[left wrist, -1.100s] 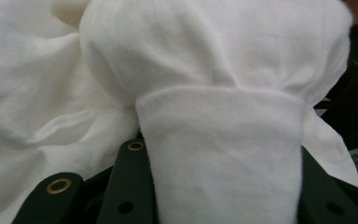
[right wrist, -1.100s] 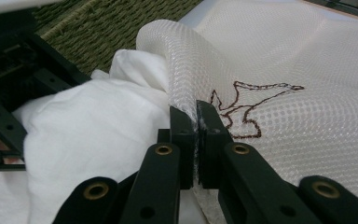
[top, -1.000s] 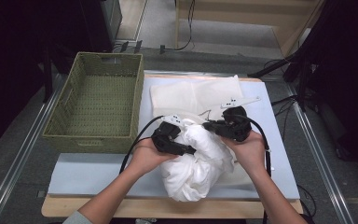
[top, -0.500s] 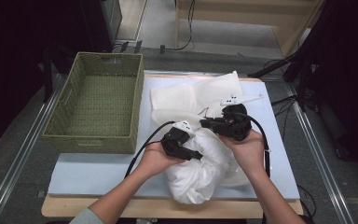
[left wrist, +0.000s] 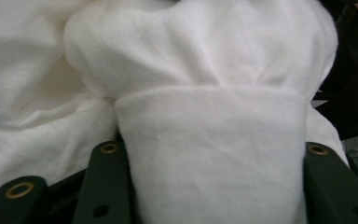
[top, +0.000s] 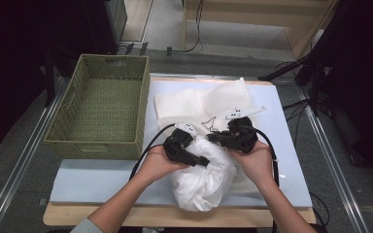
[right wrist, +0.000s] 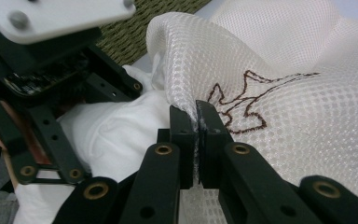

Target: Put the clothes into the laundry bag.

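Note:
A bunched white garment [top: 204,182] lies on the table's near middle. Behind it lies a white mesh bag [top: 199,102] with a brown stitched outline. My left gripper [top: 201,161] presses into the bundle from the left. In the left gripper view, its jaws [left wrist: 213,149] stand wide apart, clamped on a thick fold of the garment [left wrist: 205,56]. My right gripper [top: 211,138] is shut on the bag's near edge. The right gripper view shows its jaws [right wrist: 197,112] pinching the mesh [right wrist: 284,56], lifted over the garment [right wrist: 116,126].
A green woven basket [top: 97,141] stands at the left, close to my left hand. A pale blue mat [top: 102,179] covers the table. Black cables trail from both grippers. Metal rails run along both sides of the table.
My left gripper has pushed slightly right into the bundle. My right gripper has come a little nearer and lower, drawing the mesh edge over the garment.

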